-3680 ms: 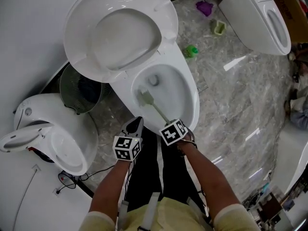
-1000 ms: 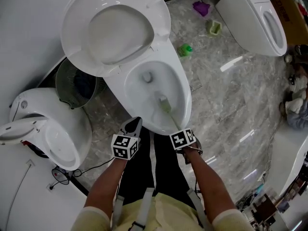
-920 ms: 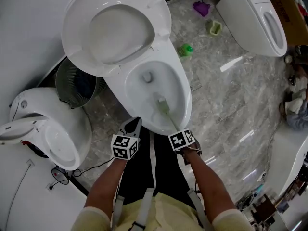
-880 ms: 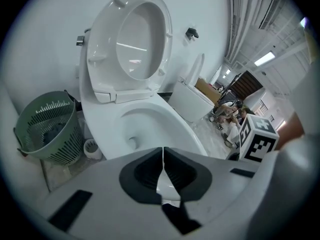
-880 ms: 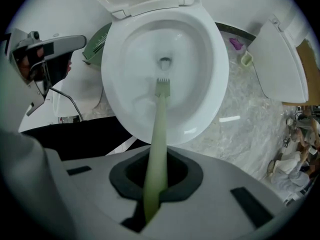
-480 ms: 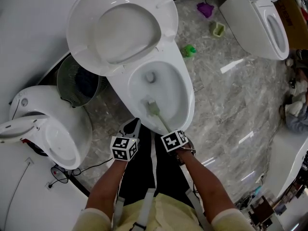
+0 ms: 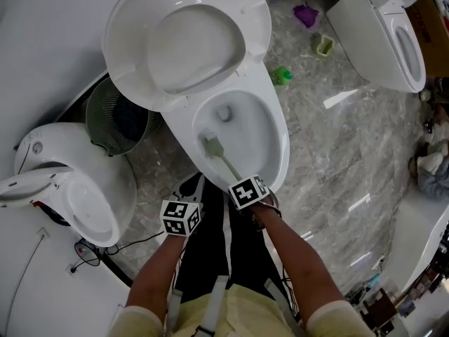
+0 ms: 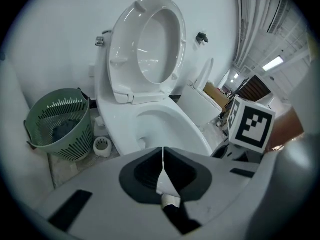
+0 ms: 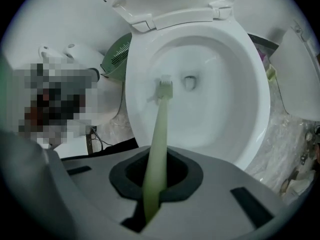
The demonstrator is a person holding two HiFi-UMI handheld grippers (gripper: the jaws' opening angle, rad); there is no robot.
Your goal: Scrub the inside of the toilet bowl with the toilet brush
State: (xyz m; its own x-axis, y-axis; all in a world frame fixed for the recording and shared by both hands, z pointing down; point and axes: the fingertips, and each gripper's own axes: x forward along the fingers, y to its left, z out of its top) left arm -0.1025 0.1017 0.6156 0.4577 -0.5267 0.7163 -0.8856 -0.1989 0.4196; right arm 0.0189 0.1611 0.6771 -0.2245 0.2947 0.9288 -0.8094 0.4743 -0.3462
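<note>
I am in the middle of the scrubbing step: my right gripper [image 9: 152, 184] pinches the handle of the toilet brush [image 9: 161, 119]. Its head rests on the inner wall of the toilet bowl [image 9: 230, 109], at about eleven o'clock from the gripper in the head view. Next, I think, comes a sweep around the wall. My left gripper [image 8: 163, 176] is pressed together and empty.

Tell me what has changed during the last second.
The head of the toilet brush swept from the right side of the toilet bowl to its left wall; the right gripper, jaws shut on the handle, shifted left with it. The left gripper stayed shut and empty, the seat raised.
</note>
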